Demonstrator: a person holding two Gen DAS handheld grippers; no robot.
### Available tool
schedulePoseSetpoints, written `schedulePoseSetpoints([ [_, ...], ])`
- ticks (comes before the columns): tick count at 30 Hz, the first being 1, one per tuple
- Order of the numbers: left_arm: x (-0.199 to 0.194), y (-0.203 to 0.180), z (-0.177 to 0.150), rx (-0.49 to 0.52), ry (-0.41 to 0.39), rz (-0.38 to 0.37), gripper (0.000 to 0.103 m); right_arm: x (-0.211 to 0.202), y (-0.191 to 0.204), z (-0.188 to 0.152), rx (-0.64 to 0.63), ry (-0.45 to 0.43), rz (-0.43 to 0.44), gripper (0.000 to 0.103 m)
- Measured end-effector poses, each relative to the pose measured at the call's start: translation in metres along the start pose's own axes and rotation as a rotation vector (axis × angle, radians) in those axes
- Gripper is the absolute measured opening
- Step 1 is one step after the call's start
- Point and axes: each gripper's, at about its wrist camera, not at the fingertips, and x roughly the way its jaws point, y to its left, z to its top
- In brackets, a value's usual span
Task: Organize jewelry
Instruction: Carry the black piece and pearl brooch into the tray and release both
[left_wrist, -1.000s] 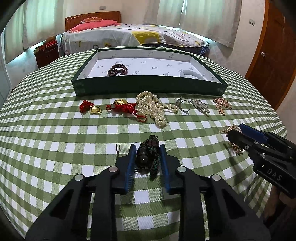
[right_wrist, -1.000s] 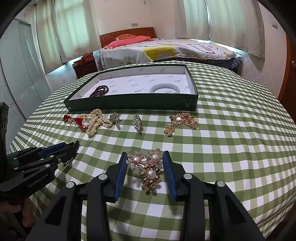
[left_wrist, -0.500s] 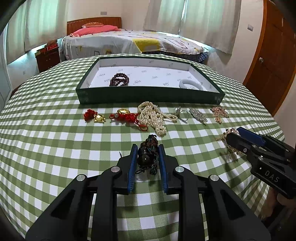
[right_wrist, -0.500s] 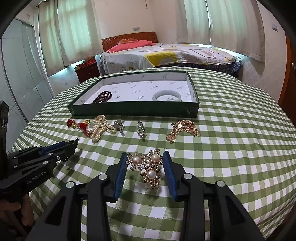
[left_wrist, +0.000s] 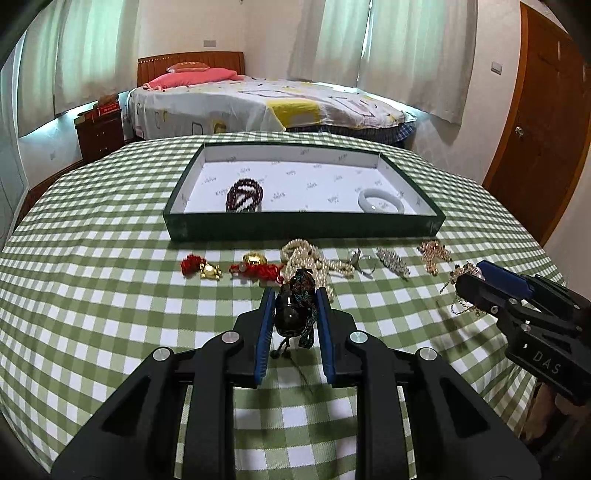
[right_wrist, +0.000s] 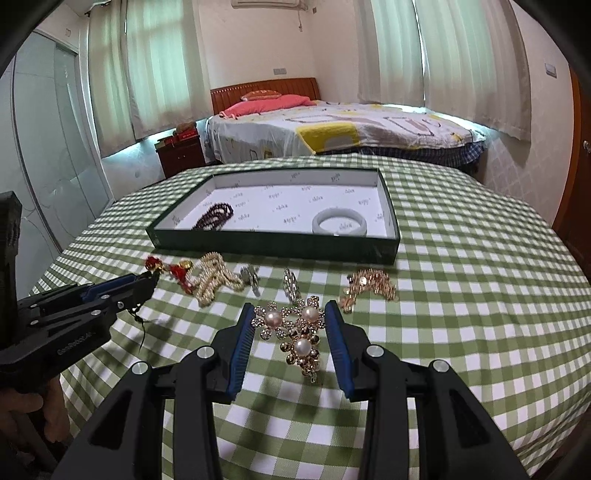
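Note:
My left gripper (left_wrist: 293, 295) is shut on a dark beaded pendant (left_wrist: 295, 310) and holds it above the checked tablecloth. My right gripper (right_wrist: 290, 314) is shut on a gold pearl brooch (right_wrist: 295, 328), also lifted off the cloth; it shows in the left wrist view (left_wrist: 466, 275). The green tray (left_wrist: 303, 227) with a white lining sits beyond, holding a dark red bead bracelet (left_wrist: 243, 195) and a white bangle (left_wrist: 380, 199). The tray also shows in the right wrist view (right_wrist: 273, 245).
In front of the tray lies a row of jewelry: red tassel charms (left_wrist: 199, 267), a pearl necklace (left_wrist: 310, 258), a ring (left_wrist: 358, 258), a silver brooch (left_wrist: 393, 260) and a gold chain piece (left_wrist: 432, 254). A bed (left_wrist: 266, 103) stands behind the table.
Both grippers have closed on their pieces and risen from the cloth, lifting the pendant and the brooch and moving toward the tray.

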Motion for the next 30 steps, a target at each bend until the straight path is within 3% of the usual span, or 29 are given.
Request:
schedulePoseSetpoints([
  [8, -0.004, 0.002, 0.026, -0.013, -0.044, -0.014, 0.022, -0.011, 0.002, 0.030, -0.014, -0.071, 0.010, 0.039],
  [16, 0.003, -0.004, 0.074, 0.002, -0.111, -0.037, 0.022, -0.002, 0.006, 0.072, -0.035, -0.131, 0.036, 0.039],
  [25, 0.029, -0.006, 0.130, 0.013, -0.174, -0.040, 0.022, 0.028, 0.011, 0.129, -0.055, -0.197, 0.058, 0.039],
  [30, 0.066, -0.004, 0.138, 0.004, -0.130, -0.039, 0.022, 0.063, 0.009, 0.137, -0.032, -0.164, 0.077, 0.039],
])
